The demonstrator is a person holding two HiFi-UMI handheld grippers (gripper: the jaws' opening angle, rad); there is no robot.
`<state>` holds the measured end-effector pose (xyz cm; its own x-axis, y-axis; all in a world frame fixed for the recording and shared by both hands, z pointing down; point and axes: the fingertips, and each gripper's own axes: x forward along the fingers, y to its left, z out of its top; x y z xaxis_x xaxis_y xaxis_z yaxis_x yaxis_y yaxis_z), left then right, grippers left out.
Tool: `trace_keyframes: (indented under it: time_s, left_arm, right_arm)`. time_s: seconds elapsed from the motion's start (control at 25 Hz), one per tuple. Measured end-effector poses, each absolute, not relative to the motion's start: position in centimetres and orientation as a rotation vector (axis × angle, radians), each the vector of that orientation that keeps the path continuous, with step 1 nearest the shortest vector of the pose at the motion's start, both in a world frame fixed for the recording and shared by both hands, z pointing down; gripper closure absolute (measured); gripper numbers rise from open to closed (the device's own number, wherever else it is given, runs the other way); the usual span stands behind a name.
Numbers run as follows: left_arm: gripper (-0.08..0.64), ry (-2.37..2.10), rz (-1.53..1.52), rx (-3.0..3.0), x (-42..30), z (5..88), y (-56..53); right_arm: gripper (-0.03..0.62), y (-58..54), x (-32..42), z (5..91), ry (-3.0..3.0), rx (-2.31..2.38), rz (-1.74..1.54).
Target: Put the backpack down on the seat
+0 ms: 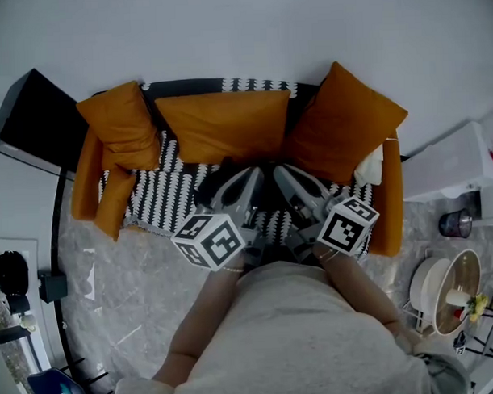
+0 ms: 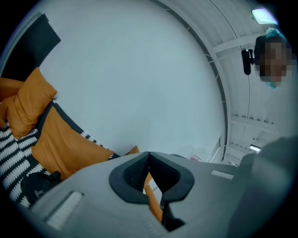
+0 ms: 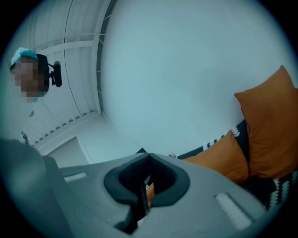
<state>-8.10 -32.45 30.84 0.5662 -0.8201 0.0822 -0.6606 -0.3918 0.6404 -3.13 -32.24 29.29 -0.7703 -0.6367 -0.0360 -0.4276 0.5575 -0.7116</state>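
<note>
A dark backpack rests on the black-and-white patterned seat of an orange sofa, in front of the middle back cushion. Both grippers point level at it, side by side. My left gripper has its jaws shut, and a thin dark strap hangs from between them. My right gripper is also shut, with a dark strap running down from its jaws. In the left gripper view the backpack's body lies low at the left on the seat.
Orange cushions stand at the sofa's left and right. A black cabinet stands to the left of the sofa, a white unit and a round pot to the right. The floor is grey marble.
</note>
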Motion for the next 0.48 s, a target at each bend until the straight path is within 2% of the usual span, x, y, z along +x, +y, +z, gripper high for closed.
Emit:
trace_keyframes:
  time_s: [0.48]
  left_arm:
    - [0.554,-1.151,-0.332,2.162,-7.30,31.29,-31.67]
  right_arm:
    - [0.589,-31.22,-2.96,29.83,2.527,-0.877,-1.039]
